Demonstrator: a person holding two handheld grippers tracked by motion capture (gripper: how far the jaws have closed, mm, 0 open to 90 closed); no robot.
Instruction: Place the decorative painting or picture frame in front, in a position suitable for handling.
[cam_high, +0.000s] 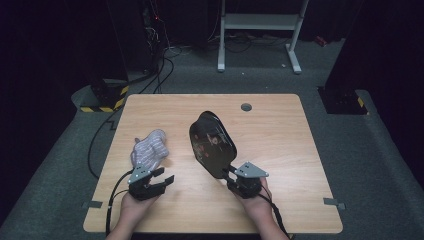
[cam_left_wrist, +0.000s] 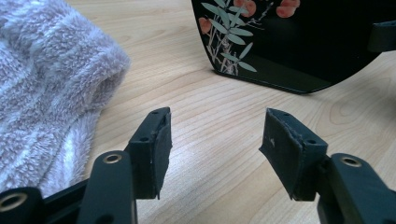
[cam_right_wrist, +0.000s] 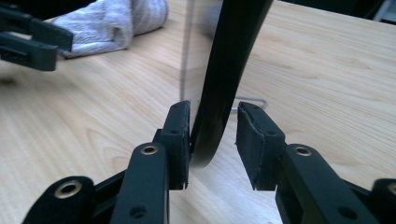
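Black lacquer tray (cam_high: 212, 143) (bamboo-painted) is stood on edge mid-table, its rim set between the right gripper (cam_right_wrist: 213, 140) pads, one pad touching. Left gripper (cam_left_wrist: 215, 140) is spread beside the fluffy cloth (cam_high: 148, 146).

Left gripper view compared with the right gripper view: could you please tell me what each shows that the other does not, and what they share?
The left gripper view gives the tray's painted leaves and flowers, and the left fingers open over bare table. The right gripper view gives the tray edge-on between the right fingers, one touching it and the other with a gap, plus the left gripper farther off. Both show the fluffy cloth, the tray and the table.
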